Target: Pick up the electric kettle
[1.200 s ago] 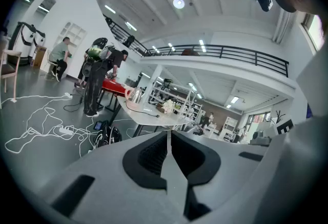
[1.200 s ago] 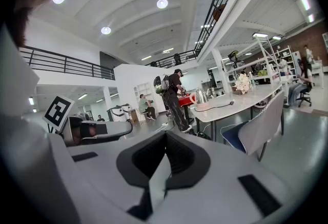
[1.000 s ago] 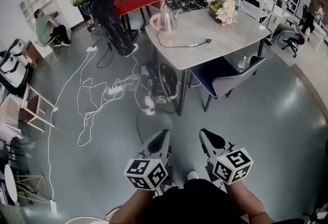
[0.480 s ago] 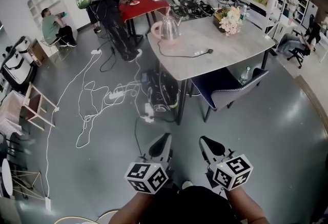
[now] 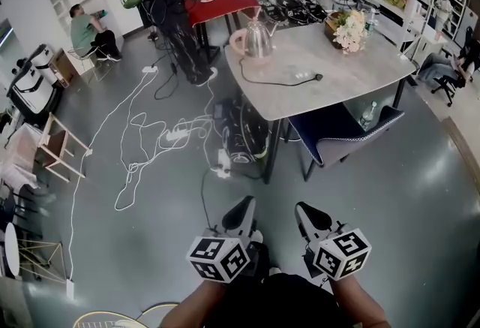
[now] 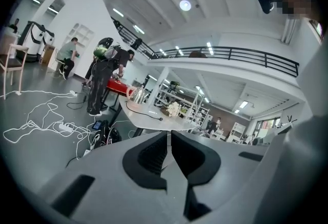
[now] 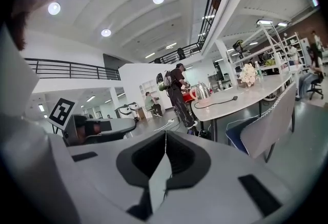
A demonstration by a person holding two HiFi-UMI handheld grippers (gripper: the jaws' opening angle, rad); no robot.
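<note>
- The shiny steel electric kettle with a slim spout stands at the far left corner of the pale grey stone-topped bench, well apart from both of my tools.
- The left tool has its jaws pressed together with nothing between them, and the right tool is the same. Both hang low over the grey floor.
- I judge the kettle rigid and its polished wall slippery, so pinching the round body would likely skid. How heavy it is depends on water inside, which I can't see from here.
- The pale pink loop on its left side looks like the handle (the obvious place to grip). I'd close on that and keep the kettle upright.
- The loose black power cord trails across the bench just beside the kettle. Whether it is attached to the kettle, I can't tell.
- My count is one kettle, one cord on the bench, one bunch of pale flowers, one blue chair and two tools.
</note>
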